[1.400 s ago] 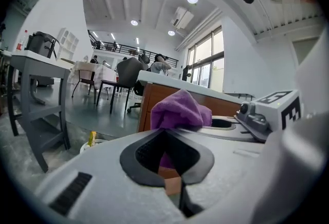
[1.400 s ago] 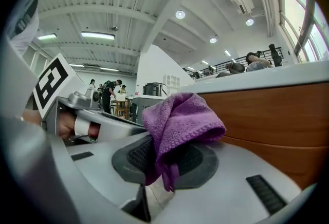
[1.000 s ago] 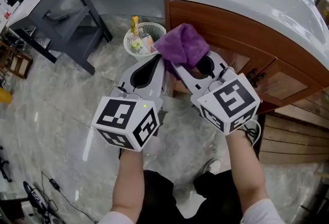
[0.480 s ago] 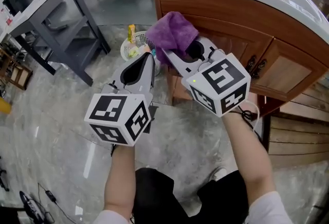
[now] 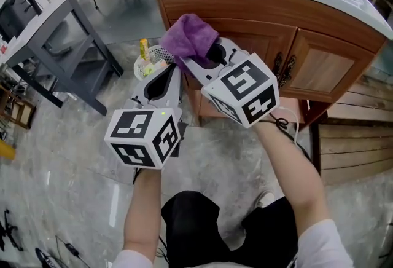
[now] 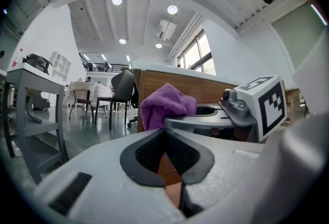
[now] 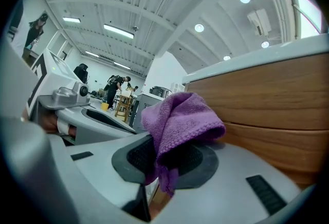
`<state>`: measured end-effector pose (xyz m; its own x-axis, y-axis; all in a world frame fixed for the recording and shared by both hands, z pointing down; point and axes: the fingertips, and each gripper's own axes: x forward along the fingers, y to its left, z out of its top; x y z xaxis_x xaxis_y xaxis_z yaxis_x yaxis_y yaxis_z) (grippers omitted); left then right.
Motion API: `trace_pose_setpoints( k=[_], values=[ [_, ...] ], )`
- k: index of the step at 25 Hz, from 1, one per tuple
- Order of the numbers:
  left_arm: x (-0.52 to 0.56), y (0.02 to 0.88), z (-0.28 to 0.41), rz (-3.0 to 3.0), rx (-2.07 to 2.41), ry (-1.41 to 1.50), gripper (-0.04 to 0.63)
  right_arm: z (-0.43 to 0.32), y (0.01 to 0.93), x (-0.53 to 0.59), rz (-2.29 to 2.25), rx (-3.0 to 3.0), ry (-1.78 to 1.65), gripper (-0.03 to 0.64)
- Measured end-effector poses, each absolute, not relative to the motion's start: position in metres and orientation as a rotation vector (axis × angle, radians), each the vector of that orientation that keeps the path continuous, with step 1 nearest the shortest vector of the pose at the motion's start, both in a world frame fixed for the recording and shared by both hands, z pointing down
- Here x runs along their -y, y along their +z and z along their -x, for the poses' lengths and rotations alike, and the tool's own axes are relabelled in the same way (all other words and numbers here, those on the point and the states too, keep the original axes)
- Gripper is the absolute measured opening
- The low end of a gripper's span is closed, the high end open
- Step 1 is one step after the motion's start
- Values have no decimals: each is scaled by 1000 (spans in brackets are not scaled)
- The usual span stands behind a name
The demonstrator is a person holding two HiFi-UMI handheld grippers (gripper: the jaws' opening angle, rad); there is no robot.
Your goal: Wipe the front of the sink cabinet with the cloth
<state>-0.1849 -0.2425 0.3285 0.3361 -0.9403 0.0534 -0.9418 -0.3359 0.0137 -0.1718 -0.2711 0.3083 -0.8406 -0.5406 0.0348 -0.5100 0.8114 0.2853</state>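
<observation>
Grey marble floor [image 5: 61,156] is spreading beneath the brown wooden sink cabinet [image 5: 245,15] at twelve o'clock. Right gripper [image 7: 162,161] fingers are grasping the purple fluffy cloth [image 7: 180,120]; left gripper [image 6: 164,135] fingers are clenching, empty.

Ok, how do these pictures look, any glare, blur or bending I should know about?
Head view: sharp, but the cabinet edges bow and a pale glare streak lies on the floor. Left gripper view: heavy fisheye, dark corners, ceiling lights blown out. Right gripper view: same fisheye, cloth crisp.

bright ceiling lights, sharp, fisheye-warped edges
</observation>
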Motion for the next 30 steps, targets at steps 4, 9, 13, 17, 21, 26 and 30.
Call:
trace_pose_setpoints(
  k=[4,9,13,17,21,26,30],
  values=[
    [245,329,172,-2551,1743,41,5,154,309,272,-885,2846,-395,72],
    [248,326,152,-2592,1692,28,5,129,313,272,-947,2812,-376,72],
    [251,327,137,-2612,1649,11,5,108,319,272,-987,2780,-368,72],
    [254,327,116,-2646,1617,19,5,83,321,272,-1040,2749,-374,72],
    [257,329,92,-2685,1562,33,5,57,323,273,-1106,2725,-363,72],
    [262,330,66,-2710,1486,24,5,27,324,274,-1180,2701,-337,72],
    [266,331,48,-2723,1436,14,5,6,322,273,-1224,2691,-326,72]
  ],
)
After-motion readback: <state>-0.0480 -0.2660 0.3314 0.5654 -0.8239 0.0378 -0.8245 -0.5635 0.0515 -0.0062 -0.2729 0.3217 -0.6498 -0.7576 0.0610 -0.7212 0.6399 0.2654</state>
